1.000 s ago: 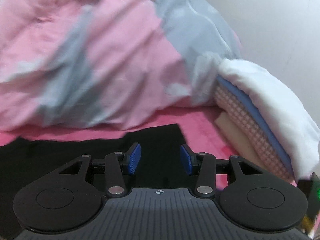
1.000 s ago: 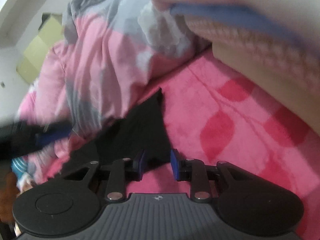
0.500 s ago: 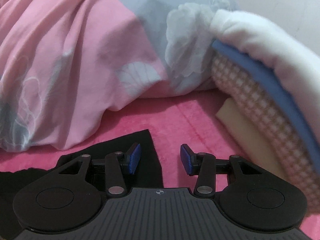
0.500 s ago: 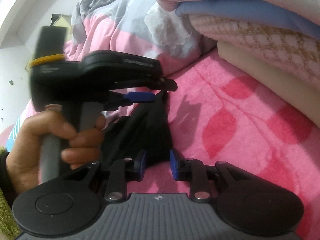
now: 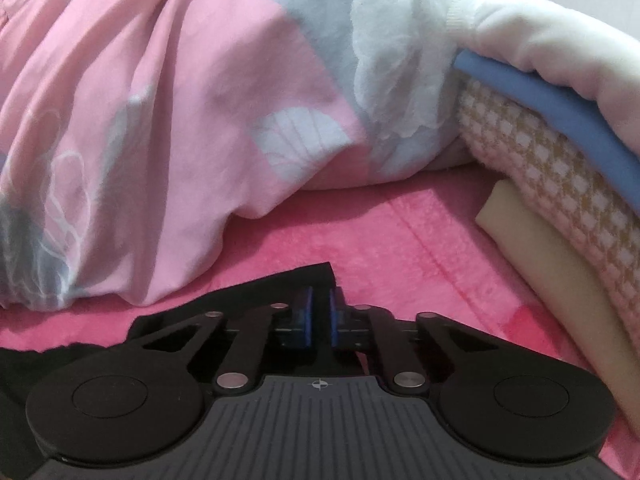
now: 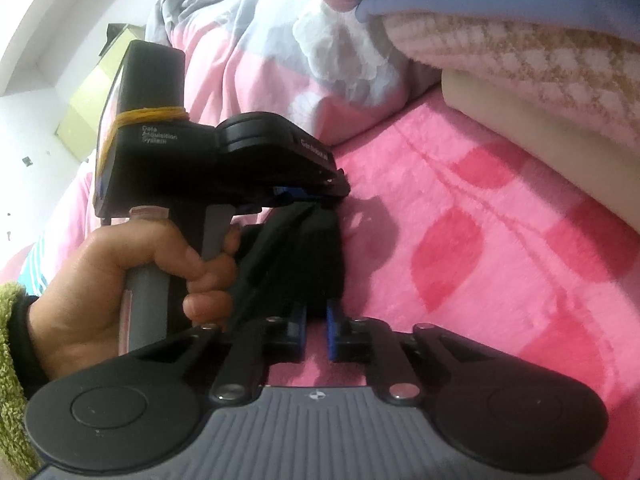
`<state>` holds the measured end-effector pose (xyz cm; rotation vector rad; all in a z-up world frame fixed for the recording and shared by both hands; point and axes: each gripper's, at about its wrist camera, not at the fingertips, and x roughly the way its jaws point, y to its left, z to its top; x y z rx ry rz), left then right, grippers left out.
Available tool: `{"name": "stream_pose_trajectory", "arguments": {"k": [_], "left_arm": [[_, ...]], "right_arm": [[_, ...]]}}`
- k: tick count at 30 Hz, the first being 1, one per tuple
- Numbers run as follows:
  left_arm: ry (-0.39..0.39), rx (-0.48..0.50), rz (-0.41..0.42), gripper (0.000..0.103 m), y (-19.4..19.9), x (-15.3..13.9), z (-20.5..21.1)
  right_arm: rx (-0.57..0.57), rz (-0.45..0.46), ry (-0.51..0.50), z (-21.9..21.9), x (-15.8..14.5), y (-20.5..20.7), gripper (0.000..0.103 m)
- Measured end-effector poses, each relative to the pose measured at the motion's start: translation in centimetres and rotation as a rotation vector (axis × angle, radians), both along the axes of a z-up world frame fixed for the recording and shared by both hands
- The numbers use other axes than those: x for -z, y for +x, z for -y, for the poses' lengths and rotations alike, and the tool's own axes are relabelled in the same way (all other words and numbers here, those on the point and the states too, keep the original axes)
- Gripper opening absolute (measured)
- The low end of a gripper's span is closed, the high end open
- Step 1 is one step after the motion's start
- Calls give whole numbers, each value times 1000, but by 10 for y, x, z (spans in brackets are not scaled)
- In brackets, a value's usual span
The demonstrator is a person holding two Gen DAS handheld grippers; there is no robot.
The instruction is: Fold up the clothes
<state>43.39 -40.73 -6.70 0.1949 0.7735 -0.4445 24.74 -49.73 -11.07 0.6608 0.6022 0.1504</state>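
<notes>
Jaws nearly together on my left gripper (image 5: 319, 316), blue pads pinching the top corner of the black garment (image 5: 280, 288). From the right wrist view that same left gripper (image 6: 320, 196) sits just ahead, the corner cloth bunched and drawn up into its tip, with the person's hand (image 6: 120, 280) wrapped round its grey handle and a green fuzzy sleeve (image 6: 10, 360) at the wrist. My right gripper (image 6: 316, 334) is likewise closed down narrow on the near edge of the black garment (image 6: 304, 264) (the fabric runs straight into the gap between the pads). Garment lies on the pink bed blanket (image 5: 400, 248), stretched between the two grips. Beyond it, a pink and grey quilt (image 5: 160, 120) is heaped up. Right of that, a stack of folded bedding (image 5: 560, 168): cream, checked, blue, white layers.
</notes>
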Motion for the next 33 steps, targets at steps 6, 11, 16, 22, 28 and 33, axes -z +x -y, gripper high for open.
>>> {"name": "stream_pose_trajectory", "arguments": {"k": [6,11,16,22,28,33], "left_arm": [[-54,-2,37,2,-4,-15,-12],[-134,-11,35,2,-7,-36,-28],[-208,-39,23,2,-18,-54,-54],[-253,-39,76,2,-35,-82,-97],[-303,-91,103,1,-51,-104,-164],[-344,-139,76,1,-58,-101,-216]], "right_arm": [[1,39,17,1,-3,-6,3],[7,80,21,1,-10,-12,2],[-1,168,-7,-5,-27,-21,2],[-52,248,-22,-18,-48,-28,2],[-172,332,-92,-52,-76,-34,2],[-284,364,-239,-95,-90,-41,2]]}}
